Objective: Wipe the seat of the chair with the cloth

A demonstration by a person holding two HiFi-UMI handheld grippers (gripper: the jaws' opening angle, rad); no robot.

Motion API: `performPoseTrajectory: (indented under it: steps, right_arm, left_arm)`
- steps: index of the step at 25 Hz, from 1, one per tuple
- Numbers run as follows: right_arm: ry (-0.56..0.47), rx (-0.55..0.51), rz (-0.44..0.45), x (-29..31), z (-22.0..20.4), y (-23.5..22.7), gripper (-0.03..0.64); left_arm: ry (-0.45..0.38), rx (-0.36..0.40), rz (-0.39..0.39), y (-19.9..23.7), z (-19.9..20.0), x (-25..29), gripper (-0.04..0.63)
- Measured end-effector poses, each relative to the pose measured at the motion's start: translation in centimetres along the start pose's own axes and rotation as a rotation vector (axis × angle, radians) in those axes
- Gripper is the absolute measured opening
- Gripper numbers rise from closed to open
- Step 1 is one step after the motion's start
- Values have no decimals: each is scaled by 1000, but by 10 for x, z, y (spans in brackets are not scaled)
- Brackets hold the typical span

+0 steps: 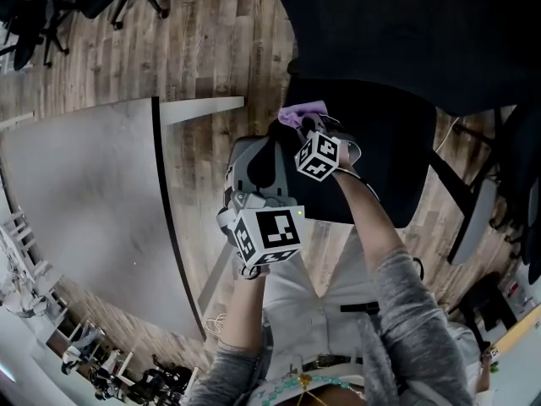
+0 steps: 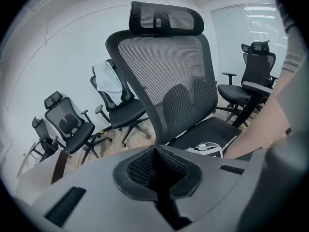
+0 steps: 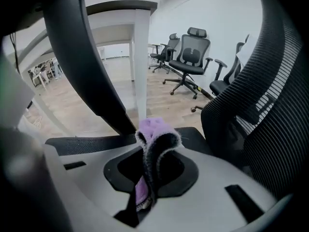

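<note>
Jaws of the right gripper (image 3: 154,146) are clenched on the purple cloth (image 3: 152,128), which folds over their tips. The left gripper's (image 2: 155,153) jaws are pressed together on nothing. In the head view the black chair (image 1: 380,32) fills the upper right, its seat (image 1: 380,150) centre right, with the cloth at the seat's upper-left corner.

left gripper (image 2: 157,154): jaws pressed together, nothing between them. in the head view it sits at frame centre, forearm entering from the bottom edge. right gripper (image 3: 150,151): jaws clamped on the cloth (image 3: 154,129), positioned just above-right of the left gripper, arm extended from lower right.
</note>
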State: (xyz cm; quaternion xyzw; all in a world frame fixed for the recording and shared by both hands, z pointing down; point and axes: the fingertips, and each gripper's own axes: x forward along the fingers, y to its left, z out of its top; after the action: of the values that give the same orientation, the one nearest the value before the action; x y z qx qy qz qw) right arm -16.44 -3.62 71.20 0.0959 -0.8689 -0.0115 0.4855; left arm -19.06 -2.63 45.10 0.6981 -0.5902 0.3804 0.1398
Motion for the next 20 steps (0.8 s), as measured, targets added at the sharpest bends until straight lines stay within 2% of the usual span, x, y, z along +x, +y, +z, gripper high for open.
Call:
performPoseTrajectory:
  steps: [7,14,20]
  right_arm:
    - [-4,-66,12,-1,-3,1,52]
    - [-6,-29,-6,-5,-8,-1,52]
    - [33,36,-24,-12,-33,-13,52]
  left_arm:
    - [-1,1,0,-1,0,-2,0]
    - [0,4,4,-3,2,-3,0]
    - [1,7,7,-3,2,-5,0]
